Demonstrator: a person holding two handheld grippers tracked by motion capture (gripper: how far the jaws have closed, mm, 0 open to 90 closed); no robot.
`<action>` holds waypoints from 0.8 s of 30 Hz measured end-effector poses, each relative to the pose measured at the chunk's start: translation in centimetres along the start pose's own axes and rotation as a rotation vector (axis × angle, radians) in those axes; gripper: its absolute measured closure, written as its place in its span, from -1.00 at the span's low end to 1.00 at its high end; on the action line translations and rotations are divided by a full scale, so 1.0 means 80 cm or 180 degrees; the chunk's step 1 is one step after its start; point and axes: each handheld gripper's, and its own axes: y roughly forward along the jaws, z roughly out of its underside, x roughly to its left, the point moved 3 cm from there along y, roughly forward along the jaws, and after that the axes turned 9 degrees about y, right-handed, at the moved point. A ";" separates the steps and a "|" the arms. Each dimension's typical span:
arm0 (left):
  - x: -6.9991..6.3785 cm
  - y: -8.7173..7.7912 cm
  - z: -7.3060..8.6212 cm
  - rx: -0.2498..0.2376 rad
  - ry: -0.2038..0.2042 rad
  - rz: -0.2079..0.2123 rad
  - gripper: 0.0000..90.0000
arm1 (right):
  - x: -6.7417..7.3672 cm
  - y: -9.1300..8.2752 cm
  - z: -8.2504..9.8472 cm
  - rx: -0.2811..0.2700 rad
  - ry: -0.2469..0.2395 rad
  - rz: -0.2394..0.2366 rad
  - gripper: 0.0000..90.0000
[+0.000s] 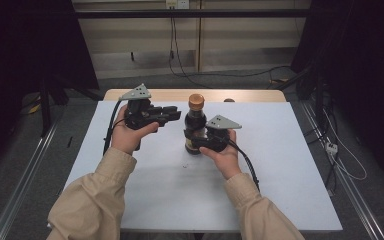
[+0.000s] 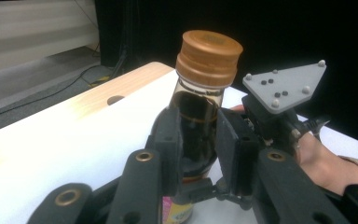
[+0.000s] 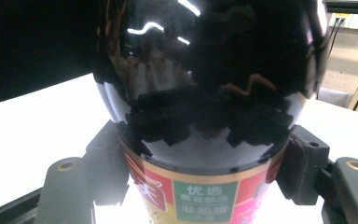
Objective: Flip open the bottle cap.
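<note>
bottle [image 1: 195,125] of dark glass with orange cap stands upright, body clamped by right gripper [image 1: 200,142]; left gripper [image 2: 198,149], narrowed, straddles its neck without a sure grip.

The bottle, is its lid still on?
On. The brown cap sits on the neck of the dark sauce bottle, which stands upright on the table.

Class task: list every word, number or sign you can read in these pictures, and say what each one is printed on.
"优选": white characters on the green panel of the bottle's label, right gripper view.
Smaller lines under it on that panel: too blurred to read.
Large white character on the red part of the label: cut off, unreadable.
Label strip at the bottle's base, left gripper view: no readable text.
Cap: no print.
</note>
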 end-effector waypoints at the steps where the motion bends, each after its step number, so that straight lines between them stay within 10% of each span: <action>1: 0.000 0.001 -0.001 0.0001 0.0000 0.0001 0.60 | 0.000 0.000 0.000 0.0006 -0.0004 -0.0001 -0.33; 24: 0.003 0.017 -0.017 0.0148 -0.0035 0.0029 0.99 | 0.000 0.000 0.001 -0.0018 0.0009 0.0011 -0.33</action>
